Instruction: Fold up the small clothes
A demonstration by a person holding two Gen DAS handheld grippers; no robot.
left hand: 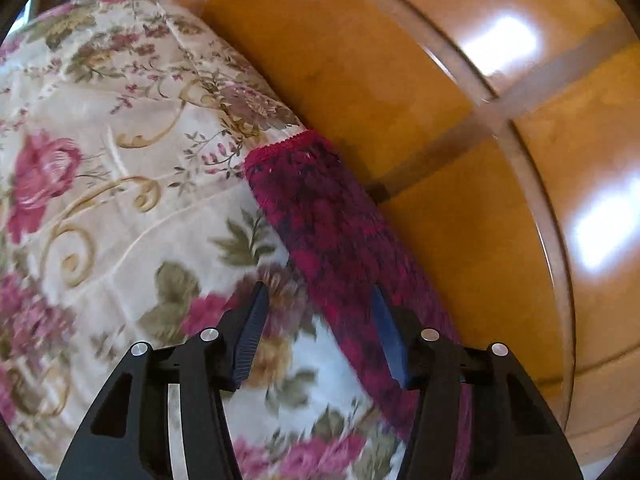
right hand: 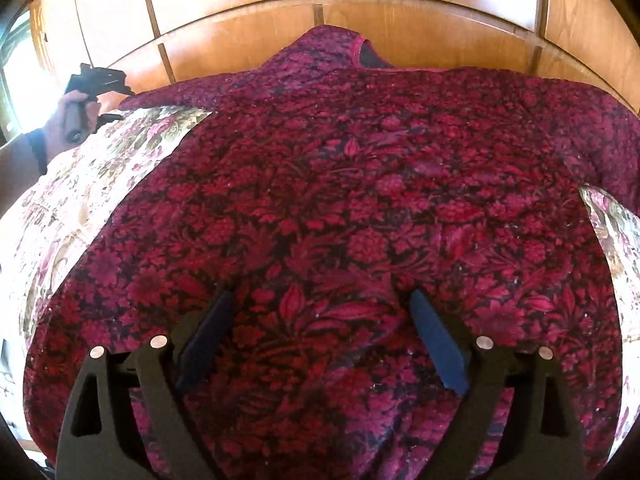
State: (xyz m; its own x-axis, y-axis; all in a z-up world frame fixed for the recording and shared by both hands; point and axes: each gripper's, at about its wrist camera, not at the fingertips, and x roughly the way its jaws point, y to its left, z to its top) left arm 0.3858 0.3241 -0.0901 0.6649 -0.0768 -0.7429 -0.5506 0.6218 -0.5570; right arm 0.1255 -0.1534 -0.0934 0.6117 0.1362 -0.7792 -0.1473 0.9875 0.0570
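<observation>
Your left gripper stood with its jaws apart and nothing pinched between them; its right finger hovered over the sleeve of the dark red floral garment, its left finger over the cream floral bedspread. The sleeve ran from the lower centre of that frame up to a scalloped red cuff near the middle, lying along the bedspread's edge beside the glossy wooden headboard (bright glare on its right side).

Your right gripper was spread wide above the body of the garment, its pads clear of the cloth. The garment lay flat and filled most of that frame, neckline at top centre against the wood panels. In the upper left, your hand held the other gripper over the bedspread.
</observation>
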